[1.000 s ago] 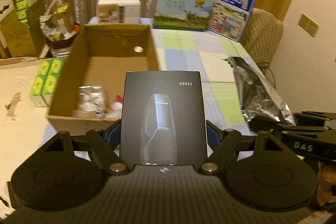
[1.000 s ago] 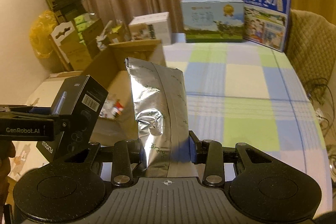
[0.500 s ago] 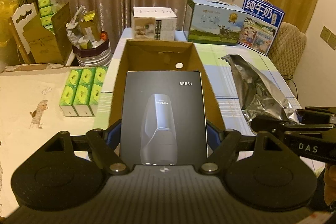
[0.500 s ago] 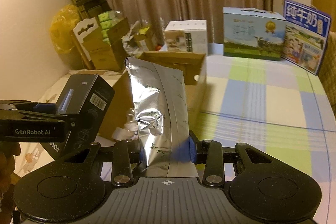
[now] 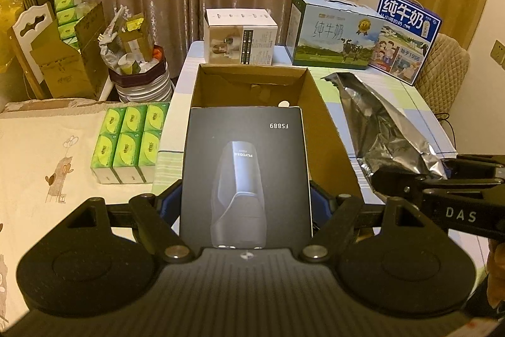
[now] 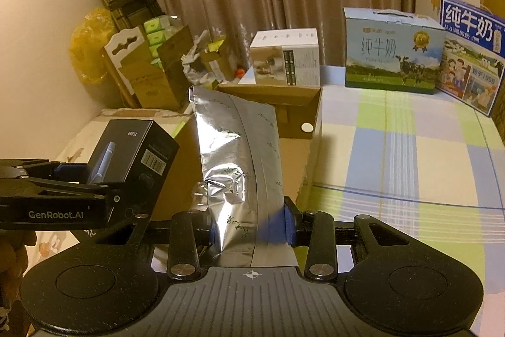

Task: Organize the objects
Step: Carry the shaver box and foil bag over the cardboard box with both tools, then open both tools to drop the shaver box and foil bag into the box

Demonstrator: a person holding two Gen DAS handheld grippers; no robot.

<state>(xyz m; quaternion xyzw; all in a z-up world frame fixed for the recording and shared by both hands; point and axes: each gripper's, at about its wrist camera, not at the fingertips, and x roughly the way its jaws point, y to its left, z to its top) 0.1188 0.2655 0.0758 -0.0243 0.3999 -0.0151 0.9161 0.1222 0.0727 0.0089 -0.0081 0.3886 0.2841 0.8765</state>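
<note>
While clamped across its width in left gripper (image 5: 246, 207), black box (image 5: 244, 176) long axis pointing ahead into nearer cardboard box (image 5: 328, 128); right gripper (image 6: 251, 226) pinching foil pouch (image 6: 240, 166) alongside.

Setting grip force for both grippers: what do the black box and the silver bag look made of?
Black box: probably matte printed paperboard, with crisp flat faces, sharp edges and a barcode label.
Silver bag: seemingly metallised foil or plastic film, glossy, with mirror-like glints and sharp creases near the right gripper; likely thin and crushable.
</note>
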